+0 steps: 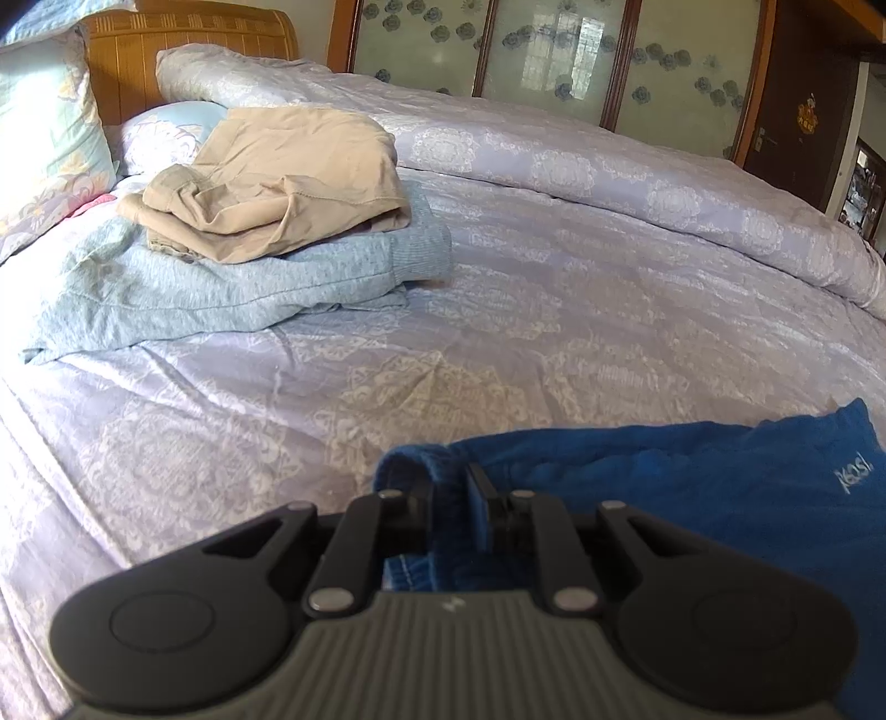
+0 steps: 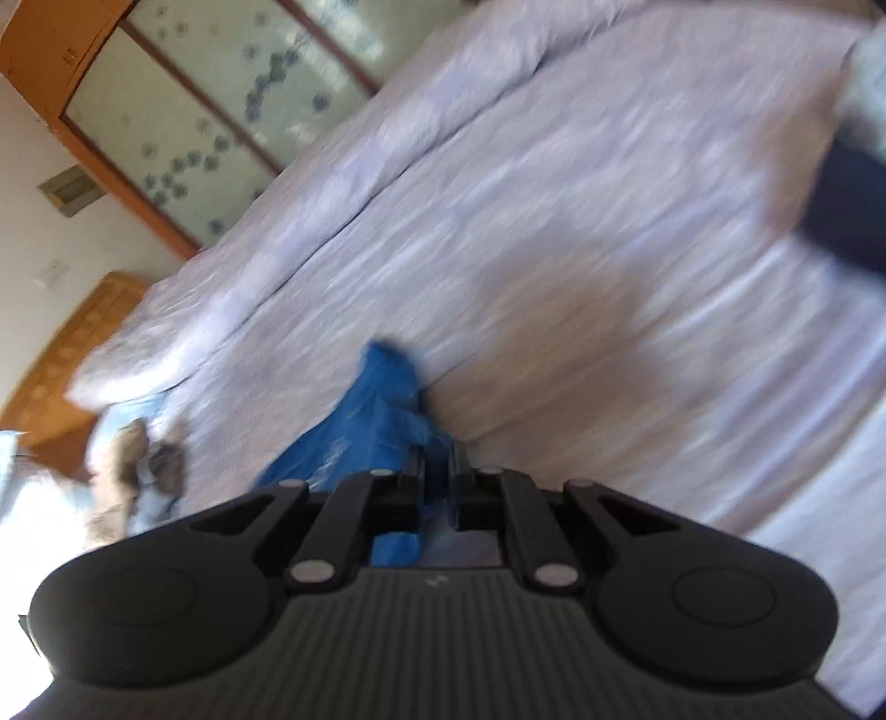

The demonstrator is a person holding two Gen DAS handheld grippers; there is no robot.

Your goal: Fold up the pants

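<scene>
Bright blue pants [image 1: 692, 487] with white lettering lie on the lilac bedspread at the lower right of the left wrist view. My left gripper [image 1: 451, 498] is shut on their thick hem or waistband edge, which loops up between the fingers. The right wrist view is tilted and blurred; there my right gripper [image 2: 437, 476] is shut on another bunch of the same blue pants [image 2: 382, 410], which trail off toward the upper left.
A folded beige garment [image 1: 277, 183] rests on a pale blue knit garment [image 1: 221, 282] at the left of the bed, near pillows [image 1: 50, 127] and a wooden headboard [image 1: 183, 50]. A rolled duvet [image 1: 637, 171] lines the far side. A dark object [image 2: 847, 210] sits at the right edge.
</scene>
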